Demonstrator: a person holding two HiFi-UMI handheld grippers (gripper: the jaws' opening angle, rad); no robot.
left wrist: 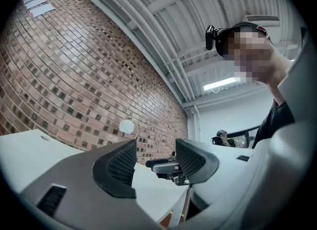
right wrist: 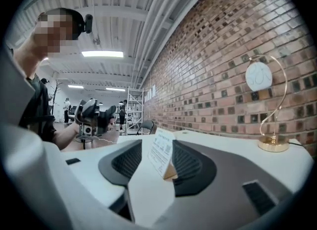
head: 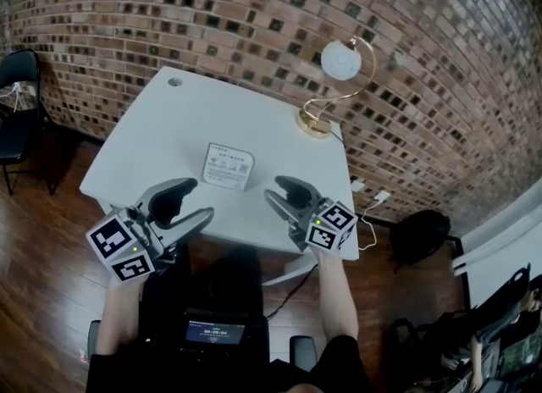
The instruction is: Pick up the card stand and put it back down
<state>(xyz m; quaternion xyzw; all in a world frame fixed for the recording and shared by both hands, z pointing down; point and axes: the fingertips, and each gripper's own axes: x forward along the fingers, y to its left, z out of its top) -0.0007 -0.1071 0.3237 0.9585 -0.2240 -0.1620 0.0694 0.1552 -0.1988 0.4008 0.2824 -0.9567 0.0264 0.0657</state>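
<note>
The card stand [head: 229, 165], a white printed card on a small base, stands upright on the white table [head: 161, 129], a little back from its near edge. My left gripper [head: 190, 201] hovers at that edge, left of the stand, open, with nothing between its pads [left wrist: 121, 163]. My right gripper [head: 278, 190] is to the stand's right, also open and clear of it. In the right gripper view the card stand [right wrist: 161, 150] shows in the gap between the jaws of my right gripper [right wrist: 158, 167], further off and untouched. The left gripper [right wrist: 94, 115] appears beyond it.
A gold lamp with a white globe [head: 326, 86] stands at the table's far right corner by the brick wall. A black chair [head: 17, 103] is at the left. A black bag [head: 419, 235] and a cable with plug [head: 373, 201] lie on the floor at the right.
</note>
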